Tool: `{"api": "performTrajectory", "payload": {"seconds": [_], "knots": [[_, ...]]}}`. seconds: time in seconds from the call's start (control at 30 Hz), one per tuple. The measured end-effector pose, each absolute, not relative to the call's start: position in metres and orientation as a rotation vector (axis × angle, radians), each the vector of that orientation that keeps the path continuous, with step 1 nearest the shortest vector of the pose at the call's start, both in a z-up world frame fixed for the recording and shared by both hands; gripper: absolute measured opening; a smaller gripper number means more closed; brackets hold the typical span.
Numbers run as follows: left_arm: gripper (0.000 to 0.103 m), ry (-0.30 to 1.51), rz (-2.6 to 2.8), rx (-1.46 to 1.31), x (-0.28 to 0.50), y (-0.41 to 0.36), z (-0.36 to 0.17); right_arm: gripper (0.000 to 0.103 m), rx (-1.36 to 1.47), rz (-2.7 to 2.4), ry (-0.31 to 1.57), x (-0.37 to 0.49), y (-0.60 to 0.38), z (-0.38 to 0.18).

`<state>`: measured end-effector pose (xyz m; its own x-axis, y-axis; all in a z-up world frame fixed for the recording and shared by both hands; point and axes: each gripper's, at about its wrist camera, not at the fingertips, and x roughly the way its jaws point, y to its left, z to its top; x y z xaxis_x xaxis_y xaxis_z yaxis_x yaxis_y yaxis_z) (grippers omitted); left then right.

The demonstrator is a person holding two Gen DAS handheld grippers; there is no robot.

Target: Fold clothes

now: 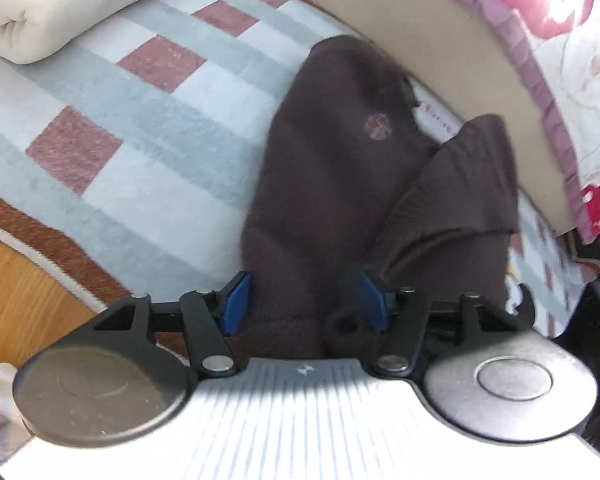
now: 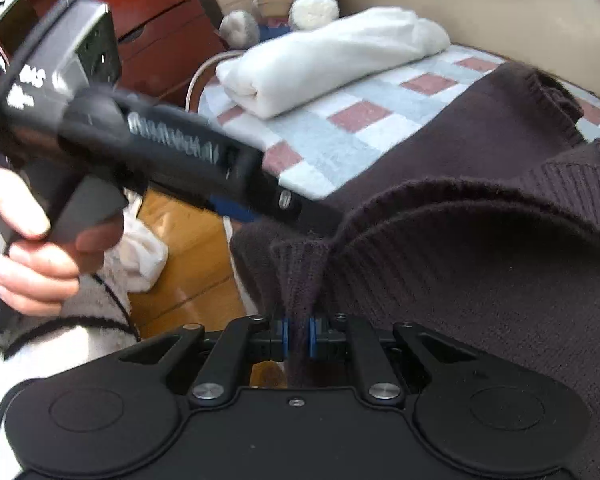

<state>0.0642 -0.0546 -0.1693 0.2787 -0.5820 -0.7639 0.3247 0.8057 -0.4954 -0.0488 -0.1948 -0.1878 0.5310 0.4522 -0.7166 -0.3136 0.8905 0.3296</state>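
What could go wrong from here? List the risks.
1. The left gripper stands open around the dark sweater; that side may drop and spoil the fold.
2. The right gripper pinches only a narrow ribbed edge, which could slip out.
3. The folded white garment lies close; the sweater could drag it.

The left wrist camera sat right behind its blue pads (image 1: 236, 300), angled down, tight on the dark sweater (image 1: 332, 168) over the checked blanket (image 1: 140, 112). The right wrist camera looked down-forward, equally close. Both caught that sweater (image 2: 480, 280), the blanket (image 2: 340, 128) and the folded white cloth (image 1: 60, 8) (image 2: 332, 56).
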Motion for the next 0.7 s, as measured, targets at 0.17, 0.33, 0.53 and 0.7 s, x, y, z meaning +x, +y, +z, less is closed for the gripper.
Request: {"api": "performTrajectory", "payload": {"seconds": [0.17,0.33,0.53,0.7], "knots": [[0.061,1.035,-0.656,-0.293,0.059,-0.052,-0.154,0.012,0.153,0.450,0.911,-0.049,-0.193,-0.187],[0.068,0.987,-0.731,-0.211,0.051,-0.065,-0.145,0.012,0.205,0.458,0.908,-0.050,-0.200,-0.189],[0.059,1.164,-0.765,-0.175,0.061,-0.097,-0.181,0.012,0.307,0.462,0.841,-0.058,-0.215,-0.202],[0.024,1.139,-0.716,-0.053,0.057,-0.105,-0.178,0.012,0.333,0.415,0.839,-0.068,-0.229,-0.205]]}}
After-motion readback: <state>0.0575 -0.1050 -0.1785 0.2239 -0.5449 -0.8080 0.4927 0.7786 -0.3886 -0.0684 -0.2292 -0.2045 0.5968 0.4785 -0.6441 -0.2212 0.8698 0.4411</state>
